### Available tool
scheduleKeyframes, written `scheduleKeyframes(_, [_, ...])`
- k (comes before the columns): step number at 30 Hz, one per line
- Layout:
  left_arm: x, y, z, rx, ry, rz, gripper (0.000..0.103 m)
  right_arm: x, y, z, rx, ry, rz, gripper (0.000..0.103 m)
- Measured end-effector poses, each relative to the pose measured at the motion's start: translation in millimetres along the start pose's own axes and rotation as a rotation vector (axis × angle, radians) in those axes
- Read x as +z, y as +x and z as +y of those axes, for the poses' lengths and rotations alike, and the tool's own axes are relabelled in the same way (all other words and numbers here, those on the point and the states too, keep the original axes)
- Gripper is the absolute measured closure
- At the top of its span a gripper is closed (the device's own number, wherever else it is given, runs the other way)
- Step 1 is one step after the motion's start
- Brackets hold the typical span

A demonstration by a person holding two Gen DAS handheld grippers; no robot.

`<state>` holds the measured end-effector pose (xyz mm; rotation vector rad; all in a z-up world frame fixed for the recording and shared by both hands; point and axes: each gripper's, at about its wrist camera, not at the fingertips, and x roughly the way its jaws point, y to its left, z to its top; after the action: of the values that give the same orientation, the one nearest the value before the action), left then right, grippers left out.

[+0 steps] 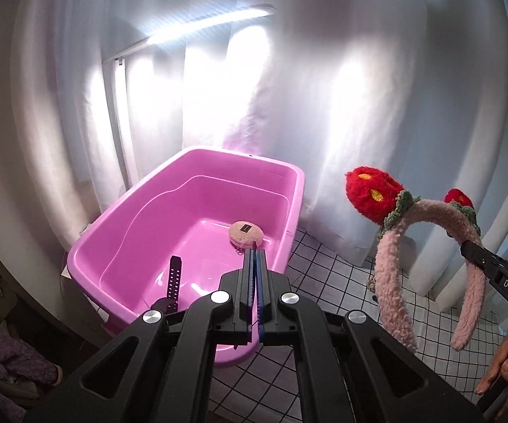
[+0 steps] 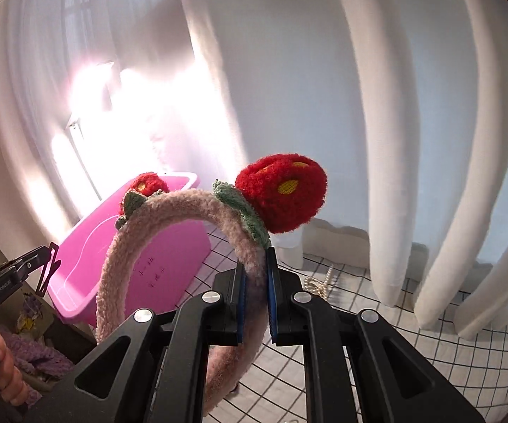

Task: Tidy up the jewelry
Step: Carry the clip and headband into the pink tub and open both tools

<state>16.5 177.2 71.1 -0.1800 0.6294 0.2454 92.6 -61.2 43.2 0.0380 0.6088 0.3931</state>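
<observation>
The right tool (image 2: 254,275) was clamped on a fluffy pink headband (image 2: 183,208), its blue-lined pads pressing the band from both sides just below one of the two red strawberry pom-poms (image 2: 282,190). The headband stood up in the air, arching away to the left, with its second strawberry (image 2: 147,183) and green knitted leaves near the top of the curve. Seen from the left side, the same headband (image 1: 391,264) hung clear of the tabletop, to the right of the tub and apart from it.

The left tool (image 1: 254,257) was fully closed with nothing between its pads, held over the near end of a pink plastic tub (image 1: 190,162). Inside that tub lay a round pinkish puff with a dark label (image 1: 246,233), toward the far right corner, and a dark watch strap (image 1: 174,278) leaned against the near wall.

The tabletop (image 1: 328,275) wore a white cloth with a black grid. A string of pearls (image 2: 319,282) lay on it near the foot of the white curtain (image 2: 388,123). A hand (image 2: 5,370) gripped the left tool's handle.
</observation>
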Motion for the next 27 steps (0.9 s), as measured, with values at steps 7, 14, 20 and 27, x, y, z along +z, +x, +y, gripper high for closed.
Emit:
scheduleKeyframes(7, [28,38,68,0.039,-0.027,0.028,0.101,41,67,79,0.056,-0.080,0.008,0.093])
scheduleKeyframes(14, [41,80,99,0.017,-0.019,0.083,0.101,67,132,145,0.055,-0.185,0.075,0.093])
scheduleKeyframes(20, [43,119,111,-0.002,-0.006,0.171,0.101,66,183,179,0.045,-0.257,0.158,0.093])
scheduleKeyframes(27, [35,148,114,0.002,-0.004,0.269,0.101,70,220,193,0.034,-0.288,0.237,0.093])
